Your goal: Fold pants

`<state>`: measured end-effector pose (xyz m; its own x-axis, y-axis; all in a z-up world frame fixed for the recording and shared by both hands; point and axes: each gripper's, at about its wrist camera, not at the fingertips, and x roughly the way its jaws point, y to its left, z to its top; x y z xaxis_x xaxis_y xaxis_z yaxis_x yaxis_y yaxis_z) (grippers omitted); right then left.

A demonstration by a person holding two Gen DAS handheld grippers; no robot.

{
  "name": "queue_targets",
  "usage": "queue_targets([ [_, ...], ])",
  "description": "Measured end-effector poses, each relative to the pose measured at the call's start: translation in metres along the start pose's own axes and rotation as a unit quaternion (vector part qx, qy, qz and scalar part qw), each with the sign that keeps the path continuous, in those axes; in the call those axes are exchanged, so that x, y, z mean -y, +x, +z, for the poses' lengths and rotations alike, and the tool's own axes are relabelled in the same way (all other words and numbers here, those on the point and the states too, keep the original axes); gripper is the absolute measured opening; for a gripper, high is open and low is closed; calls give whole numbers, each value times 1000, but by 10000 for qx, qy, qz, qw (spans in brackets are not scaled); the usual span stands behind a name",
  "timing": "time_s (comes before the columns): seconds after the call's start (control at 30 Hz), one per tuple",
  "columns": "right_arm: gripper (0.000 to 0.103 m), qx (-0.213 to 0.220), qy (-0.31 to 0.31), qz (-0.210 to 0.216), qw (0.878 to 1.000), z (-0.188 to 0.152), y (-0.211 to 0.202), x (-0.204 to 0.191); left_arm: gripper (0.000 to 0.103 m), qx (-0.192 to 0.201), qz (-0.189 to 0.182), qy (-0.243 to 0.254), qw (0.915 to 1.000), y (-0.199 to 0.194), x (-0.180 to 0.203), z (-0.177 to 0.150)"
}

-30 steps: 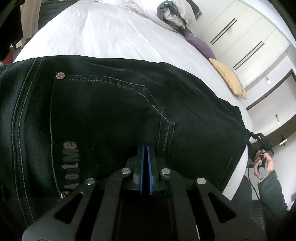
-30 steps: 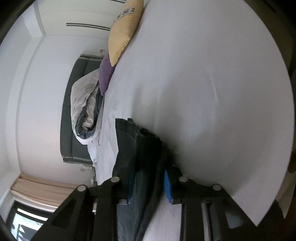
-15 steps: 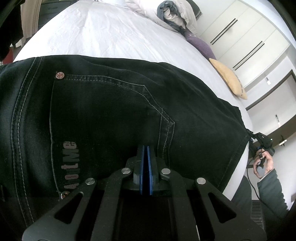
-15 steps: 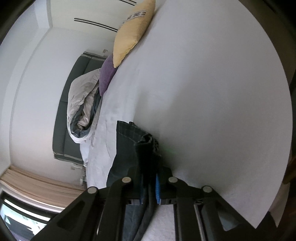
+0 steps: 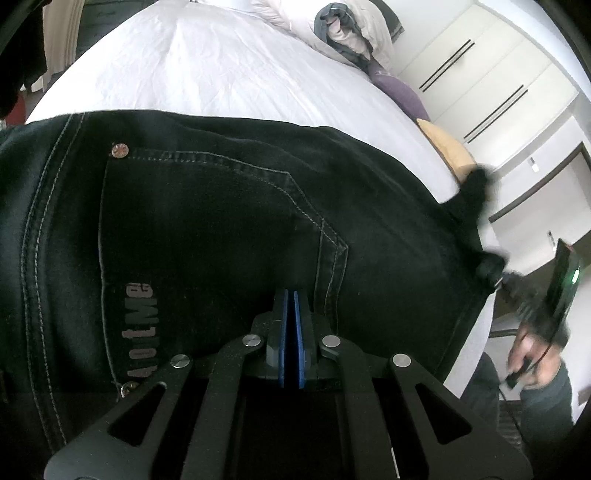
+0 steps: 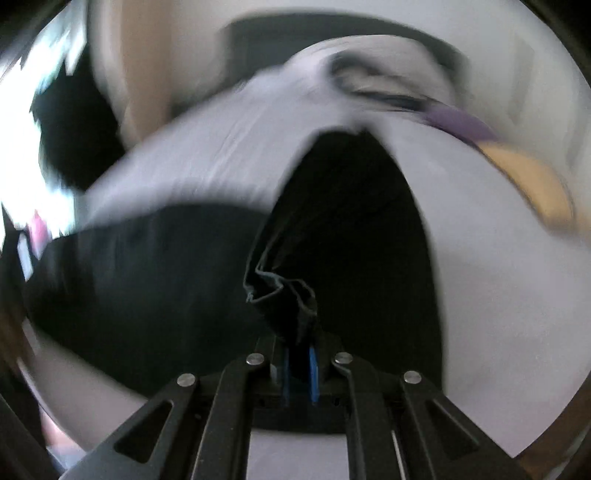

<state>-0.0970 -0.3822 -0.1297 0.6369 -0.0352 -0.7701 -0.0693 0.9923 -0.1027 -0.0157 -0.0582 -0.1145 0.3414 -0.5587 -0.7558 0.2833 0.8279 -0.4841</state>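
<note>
Black jeans [image 5: 221, 221] lie across the white bed [image 5: 221, 66], back pocket and grey lettering up. My left gripper [image 5: 290, 295] is shut, its blue pads together, with the tips down on the denim beside the pocket's corner. In the right wrist view, my right gripper [image 6: 298, 347] is shut on a bunched leg end of the jeans [image 6: 288, 295], lifted off the bed; the picture is motion-blurred. The leg [image 6: 351, 221] trails away from it over the sheet. The left wrist view shows the raised leg end [image 5: 476, 184] and, blurred, the right gripper [image 5: 561, 280] in a person's hand [image 5: 535, 354].
A rolled duvet [image 5: 351, 33], a purple pillow [image 5: 399, 96] and a yellow pillow [image 5: 450, 155] lie at the bed's far side. White wardrobes [image 5: 498, 74] stand beyond. The bed's edge [image 5: 469, 350] runs just right of the jeans.
The right gripper closed on the leg end, then rolled and swung across the bed with it, lifting the fabric. The left gripper stayed shut in the same spot.
</note>
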Motion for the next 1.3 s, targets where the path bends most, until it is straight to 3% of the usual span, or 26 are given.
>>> queue_targets([
  [0.03, 9, -113, -204, -40, 9997, -4, 9, -15, 4, -15, 51, 54, 10000, -1, 3, 1],
  [0.13, 9, -173, -7, -197, 9997, -9, 22, -23, 4, -75, 213, 170, 9996, -7, 17, 5],
  [0.23, 9, -87, 70, -250, 9996, -7, 22, -21, 11, -117, -139, 94, 9998, -9, 34, 14],
  [0.27, 9, -56, 22, -299, 9995, -7, 21, -22, 22, -151, -324, 37, 9994, -7, 43, 19],
  [0.33, 9, 34, -36, -393, 9992, -7, 19, -26, 72, -199, -591, -71, 9980, -1, 55, 26],
  [0.37, 9, 99, -38, -429, 9990, -7, 17, -29, 103, -197, -724, -186, 9970, 4, 61, 30],
  [0.43, 9, 203, -76, -531, 9984, -8, 14, -36, 103, -197, -1028, -420, 9936, 16, 71, 38],
  [0.5, 9, 287, -140, -606, 9977, -5, 9, -42, 103, -527, -1393, -543, 9874, 36, 84, 49],
  [0.67, 9, 622, -311, -696, 9951, 1, -11, -60, 103, -1039, -1901, -945, 9717, 78, 105, 72],
  [0.87, 9, 829, -515, -624, 9933, 5, -25, -80, 102, -1373, -1958, -1066, 9651, 109, 115, 84],
  [0.93, 9, 821, -597, -608, 9930, 5, -25, -85, 97, -1361, -1930, -1123, 9652, 114, 113, 88],
  [0.97, 9, 802, -638, -584, 9930, 5, -25, -89, 82, -1373, -1935, -1125, 9649, 115, 113, 87],
  [1.0, 9, 793, -655, -563, 9931, 4, -25, -90, 57, -1425, -1924, -1115, 9645, 118, 116, 87],
  [1.07, 9, 776, -708, -540, 9930, 4, -25, -95, 26, -1559, -1819, -1029, 9654, 123, 112, 90],
  [1.1, 9, 773, -738, -534, 9928, 4, -25, -98, 16, -1549, -1736, -940, 9680, 122, 111, 91],
  [1.17, 9, 761, -778, -525, 9927, 6, -25, -102, 8, -1502, -1649, -779, 9717, 121, 108, 91],
  [1.3, 9, 764, -947, -471, 9915, 11, -25, -115, 6, -1438, -1490, -419, 9774, 113, 108, 94],
])
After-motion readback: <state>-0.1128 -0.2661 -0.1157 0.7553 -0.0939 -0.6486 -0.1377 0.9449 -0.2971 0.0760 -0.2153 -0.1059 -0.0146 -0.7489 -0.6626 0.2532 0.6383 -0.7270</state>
